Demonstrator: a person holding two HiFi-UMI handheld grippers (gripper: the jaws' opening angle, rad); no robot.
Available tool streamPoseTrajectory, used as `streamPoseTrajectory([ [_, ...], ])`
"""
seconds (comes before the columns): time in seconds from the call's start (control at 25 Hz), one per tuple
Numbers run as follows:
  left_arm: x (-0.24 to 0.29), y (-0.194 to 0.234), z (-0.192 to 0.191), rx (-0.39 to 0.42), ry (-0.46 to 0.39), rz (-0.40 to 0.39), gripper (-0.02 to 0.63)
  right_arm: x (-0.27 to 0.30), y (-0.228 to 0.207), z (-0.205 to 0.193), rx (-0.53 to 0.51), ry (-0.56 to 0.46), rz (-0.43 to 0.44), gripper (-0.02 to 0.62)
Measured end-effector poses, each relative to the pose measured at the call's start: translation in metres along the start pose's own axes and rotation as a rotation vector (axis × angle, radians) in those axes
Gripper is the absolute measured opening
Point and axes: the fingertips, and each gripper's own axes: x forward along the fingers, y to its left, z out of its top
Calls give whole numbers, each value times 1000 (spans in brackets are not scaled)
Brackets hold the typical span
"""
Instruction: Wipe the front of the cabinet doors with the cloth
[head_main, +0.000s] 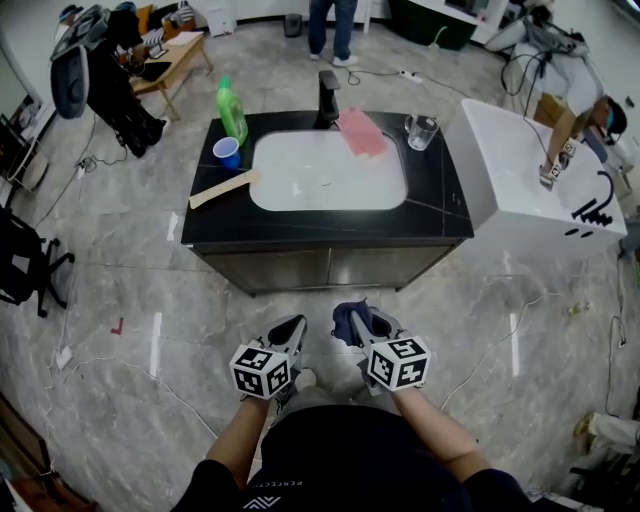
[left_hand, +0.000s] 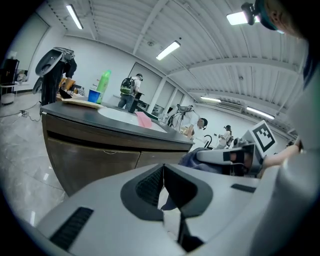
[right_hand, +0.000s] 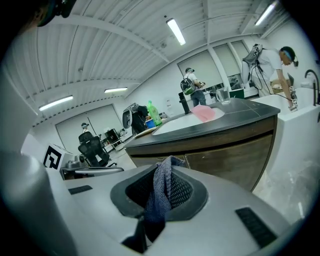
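Open-plan lab or test workshop, staged fixtures.
- Freestanding sink cabinet (head_main: 330, 266) mid-floor
- Separate white basin unit (head_main: 520, 175) to the right
- Loose cable (head_main: 385, 71) on the far marble-look floor
- Office chair (head_main: 22, 268) at left
- Wooden desk (head_main: 178, 58) at far left
- Ceiling strip lights (left_hand: 167, 50)

Coarse-woven blue-grey cloth (right_hand: 160, 192), smooth dull-brown cabinet doors (head_main: 330, 266); glossy black countertop (head_main: 440, 215), smooth white sink basin (head_main: 300, 190); green plastic bottle (head_main: 232, 112), polished marble-look floor (head_main: 120, 290)

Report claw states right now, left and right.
Left claw: closed, nothing in it.
Right claw: closed on the cloth.
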Motion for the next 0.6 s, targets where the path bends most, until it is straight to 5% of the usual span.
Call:
streamPoseTrajectory([
  [0.6, -14, -36, -37, 20, 62, -38, 9, -34, -4, -53, 2, 79, -22, 51],
])
